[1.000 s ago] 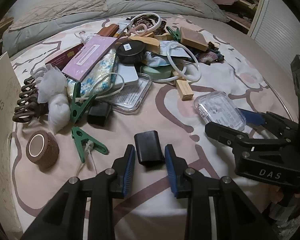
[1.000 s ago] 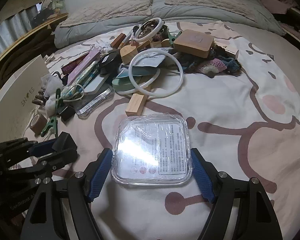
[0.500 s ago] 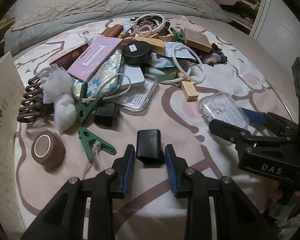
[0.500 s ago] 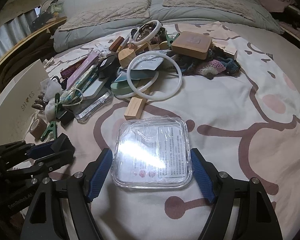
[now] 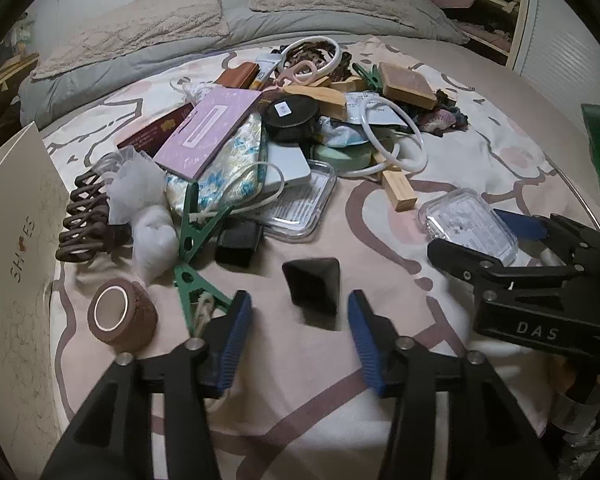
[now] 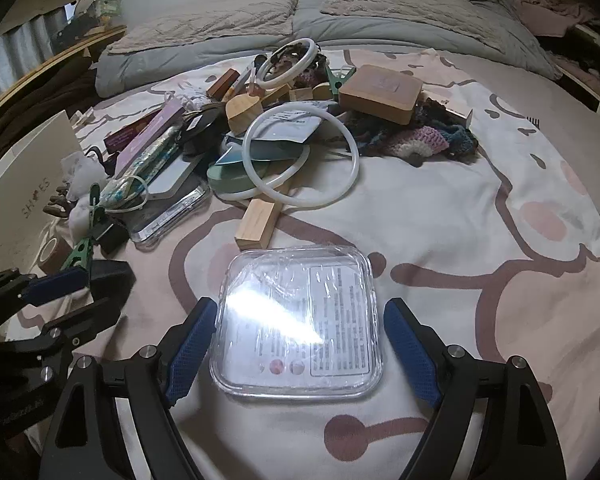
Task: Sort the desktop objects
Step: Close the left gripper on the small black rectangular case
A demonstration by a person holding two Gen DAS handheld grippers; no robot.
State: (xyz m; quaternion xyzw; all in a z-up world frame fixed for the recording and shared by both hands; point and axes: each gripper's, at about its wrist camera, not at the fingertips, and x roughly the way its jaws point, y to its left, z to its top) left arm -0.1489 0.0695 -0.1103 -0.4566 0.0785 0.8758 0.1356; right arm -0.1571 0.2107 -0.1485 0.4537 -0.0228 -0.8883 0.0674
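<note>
A small black box [image 5: 314, 292] lies tilted and blurred on the patterned bedspread [image 5: 380, 420]. It sits between the blue pads of my left gripper [image 5: 300, 320], whose jaws are opening, with a clear gap on each side. A clear square plastic case [image 6: 296, 320] lies flat on the bedspread between the fingers of my right gripper [image 6: 300, 308]. Its jaws are opening too, and the pads [image 6: 192, 344] stand just off the case's edges. The left wrist view shows the right gripper [image 5: 512, 248] around the case [image 5: 468, 224]. The right wrist view shows the left gripper [image 6: 60, 292] and black box [image 6: 112, 276].
A heap of mixed objects fills the middle of the bed: a white ring [image 6: 300, 160], a wood block [image 6: 256, 220], a purple booklet [image 5: 212, 128], green clips [image 5: 196, 292]. A brown tape roll [image 5: 120, 316] and a shoebox lid [image 5: 16, 240] are at the left. Pillows [image 6: 400, 4] lie behind.
My left jaws have spread apart and let go of the black box, which has tipped. My right jaws have widened a little around the clear case. Neither hand has shifted.
</note>
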